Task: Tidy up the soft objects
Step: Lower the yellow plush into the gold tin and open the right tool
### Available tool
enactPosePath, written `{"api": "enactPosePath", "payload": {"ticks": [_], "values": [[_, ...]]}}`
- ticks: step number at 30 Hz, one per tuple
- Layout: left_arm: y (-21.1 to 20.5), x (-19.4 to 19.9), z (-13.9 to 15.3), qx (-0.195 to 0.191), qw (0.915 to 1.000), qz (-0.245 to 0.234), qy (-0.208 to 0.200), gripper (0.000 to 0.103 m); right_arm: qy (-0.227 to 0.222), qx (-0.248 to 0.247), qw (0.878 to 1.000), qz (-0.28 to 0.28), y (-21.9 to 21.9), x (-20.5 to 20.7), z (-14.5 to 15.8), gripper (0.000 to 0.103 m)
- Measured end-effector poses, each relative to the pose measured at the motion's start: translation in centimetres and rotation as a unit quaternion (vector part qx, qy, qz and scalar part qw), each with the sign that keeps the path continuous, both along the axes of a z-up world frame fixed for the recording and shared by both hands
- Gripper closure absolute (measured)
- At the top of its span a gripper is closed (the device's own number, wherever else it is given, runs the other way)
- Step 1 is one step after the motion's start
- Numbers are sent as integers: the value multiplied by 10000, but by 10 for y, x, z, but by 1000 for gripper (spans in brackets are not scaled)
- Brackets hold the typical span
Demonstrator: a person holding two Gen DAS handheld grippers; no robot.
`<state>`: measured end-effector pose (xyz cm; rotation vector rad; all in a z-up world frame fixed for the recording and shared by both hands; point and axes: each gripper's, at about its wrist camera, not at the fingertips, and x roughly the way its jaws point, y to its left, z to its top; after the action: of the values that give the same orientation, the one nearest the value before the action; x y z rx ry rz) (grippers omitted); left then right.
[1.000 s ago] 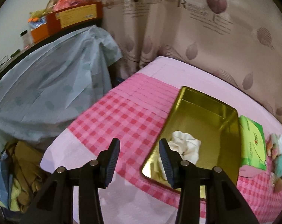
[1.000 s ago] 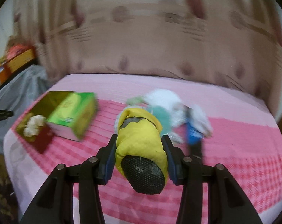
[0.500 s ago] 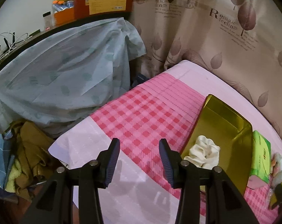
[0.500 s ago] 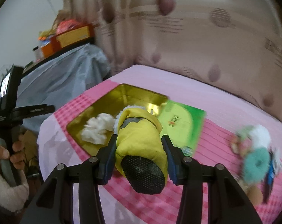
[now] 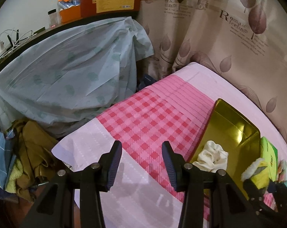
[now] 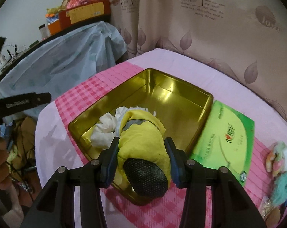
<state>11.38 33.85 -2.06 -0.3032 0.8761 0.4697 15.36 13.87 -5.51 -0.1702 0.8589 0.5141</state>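
Transport is the step in hand: the right tongs [image 6: 141, 153] are clamped on a yellow soft toy [image 6: 143, 142] with a dark mesh end, and carry it above the near end of the gold tin [image 6: 181, 93]. The tin stands on the pink checked cloth of the bed [image 6: 86, 93], toward its left end, with a green tissue pack [image 6: 225, 138] touching its right wall. A white scrunchie [image 6: 105, 131] already lies inside, at the tin's near left corner, just ahead of the toy.

The left tongs [image 5: 141, 163] hang open and empty over the bed's left edge, clear of the tin [image 5: 236, 131], so they play no part here.

The next move, as I judge it, is to lower the toy into the bare floor of the tin beside the scrunchie and then spread the pads. More soft things, a pastel plush heap [image 6: 282, 169], wait near the bed's right edge for later trips.
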Motion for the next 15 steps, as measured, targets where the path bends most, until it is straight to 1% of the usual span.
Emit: {"api": "enactPosePath", "payload": {"ticks": [8,9,11,13,15], "values": [[2,1,-1,-17,10000,1,30,58,131,-216,9997,75,14,7,-20,58],[1,1,-1,-13,10000,-7,30,58,127,-253,9996,67,15,7,-22,56],[1,1,-1,-21,10000,-37,19,58,125,-286,9995,65,16,8,-25,57],[0,1,0,-30,10000,-53,-1,58,122,-284,9995,31,16,8,-25,54],[-2,1,1,-18,10000,-70,-17,58,96,-246,9996,15,15,8,-24,46]]}}
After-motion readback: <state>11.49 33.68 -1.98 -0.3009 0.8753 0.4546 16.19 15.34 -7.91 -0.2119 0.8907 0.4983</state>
